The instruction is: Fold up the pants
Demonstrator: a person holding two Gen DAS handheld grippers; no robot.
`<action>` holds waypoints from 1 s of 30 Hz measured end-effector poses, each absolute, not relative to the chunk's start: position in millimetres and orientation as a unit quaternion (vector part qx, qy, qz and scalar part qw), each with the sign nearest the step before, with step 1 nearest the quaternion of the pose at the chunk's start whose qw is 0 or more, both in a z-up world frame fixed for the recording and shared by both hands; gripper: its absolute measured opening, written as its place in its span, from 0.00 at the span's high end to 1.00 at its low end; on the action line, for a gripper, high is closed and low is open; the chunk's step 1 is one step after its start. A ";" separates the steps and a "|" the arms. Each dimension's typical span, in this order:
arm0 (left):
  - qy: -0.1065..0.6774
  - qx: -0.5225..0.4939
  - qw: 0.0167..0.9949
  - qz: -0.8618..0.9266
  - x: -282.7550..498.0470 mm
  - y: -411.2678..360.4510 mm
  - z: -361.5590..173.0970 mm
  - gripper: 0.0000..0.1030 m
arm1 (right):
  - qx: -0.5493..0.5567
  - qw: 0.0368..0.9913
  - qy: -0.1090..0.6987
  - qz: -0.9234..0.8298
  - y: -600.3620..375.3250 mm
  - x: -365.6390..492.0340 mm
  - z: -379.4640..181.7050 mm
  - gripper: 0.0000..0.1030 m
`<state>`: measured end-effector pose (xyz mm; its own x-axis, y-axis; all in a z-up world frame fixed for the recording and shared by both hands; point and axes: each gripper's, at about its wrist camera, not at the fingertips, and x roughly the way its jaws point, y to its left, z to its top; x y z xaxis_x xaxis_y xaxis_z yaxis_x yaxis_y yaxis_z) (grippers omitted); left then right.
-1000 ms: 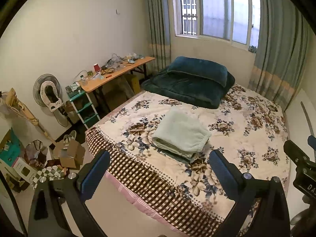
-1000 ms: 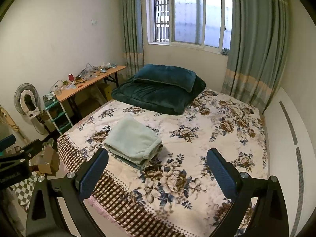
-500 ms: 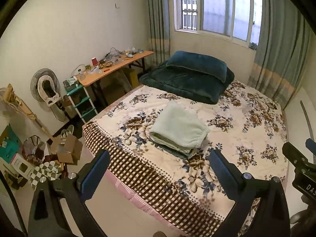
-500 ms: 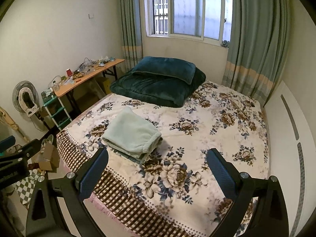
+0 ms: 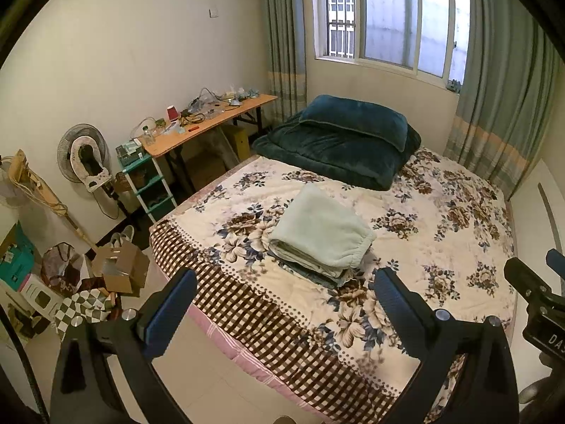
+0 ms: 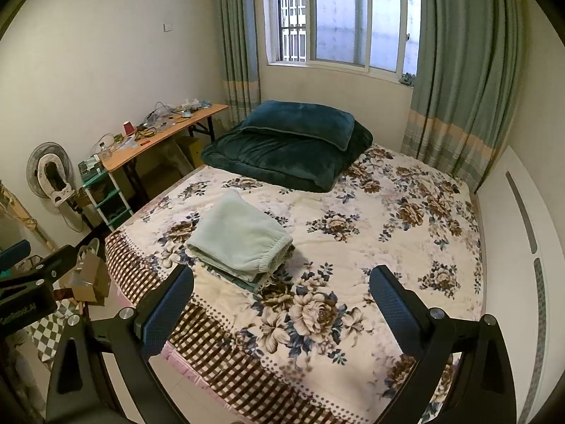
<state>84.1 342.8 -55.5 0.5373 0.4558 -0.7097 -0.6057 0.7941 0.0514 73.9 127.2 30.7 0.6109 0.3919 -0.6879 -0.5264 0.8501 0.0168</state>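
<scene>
both grippers spread, empty: left gripper (image 5: pixel 282 296), right gripper (image 6: pixel 280 295) | view pulled back from bed (image 5: pixel 441 219) | folded pants (image 5: pixel 323 235) unmoved, elastic waistband facing right

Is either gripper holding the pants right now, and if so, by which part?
Nothing is held. The left gripper and right gripper are both open and empty, off the folded light-green pants lying on the bed.

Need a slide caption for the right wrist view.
Open right tongs hover over floral bed; folded mint pants top a small stack.
</scene>
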 end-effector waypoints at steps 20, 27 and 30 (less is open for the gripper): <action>0.373 -0.102 0.870 0.306 80.2 331.0 -56.0 0.00 | -0.095 0.889 0.361 0.264 130.0 74.6 30.4 0.01; 0.364 -0.100 0.874 0.307 80.3 328.4 -52.8 0.00 | -0.097 0.889 0.358 0.268 128.8 78.3 32.0 0.01; 0.362 -0.098 0.875 0.307 81.4 328.4 -52.4 0.00 | -0.098 0.889 0.357 0.269 127.9 79.1 32.4 0.01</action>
